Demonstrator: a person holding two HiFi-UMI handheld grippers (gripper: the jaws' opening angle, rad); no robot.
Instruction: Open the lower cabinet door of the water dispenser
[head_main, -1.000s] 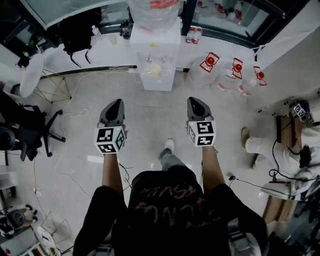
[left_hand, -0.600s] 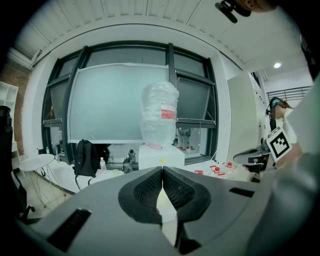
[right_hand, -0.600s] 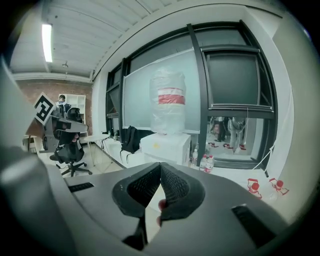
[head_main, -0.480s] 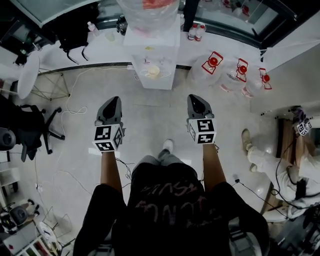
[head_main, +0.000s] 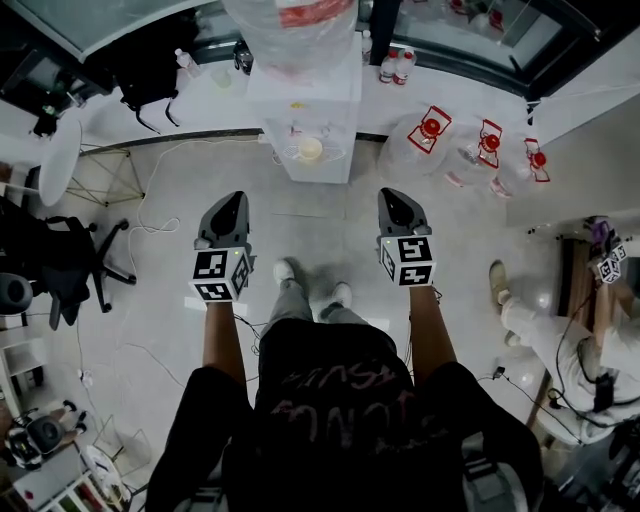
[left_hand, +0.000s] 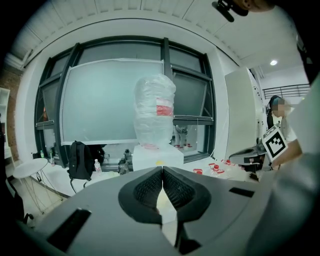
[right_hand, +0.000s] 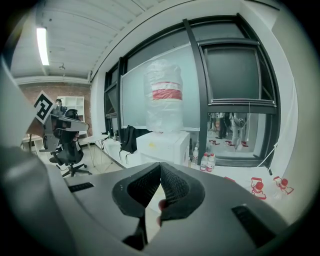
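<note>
Both tools are side by side above the floor (head_main: 320, 230). Left tool (head_main: 232, 203): jaws closed tip to tip, nothing held. Right tool (head_main: 393, 197): jaws likewise together, empty. The water dispenser (head_main: 310, 110) stands far, centred between them and well apart from both, with a wrapped bottle (head_main: 290, 25) on top. Spare jugs (head_main: 430, 135) lie to its right.

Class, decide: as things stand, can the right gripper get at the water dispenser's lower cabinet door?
Probably not yet: the right gripper, jaws shut, hangs short of the water dispenser, with only floor between them. Nothing blocks the way.
</note>
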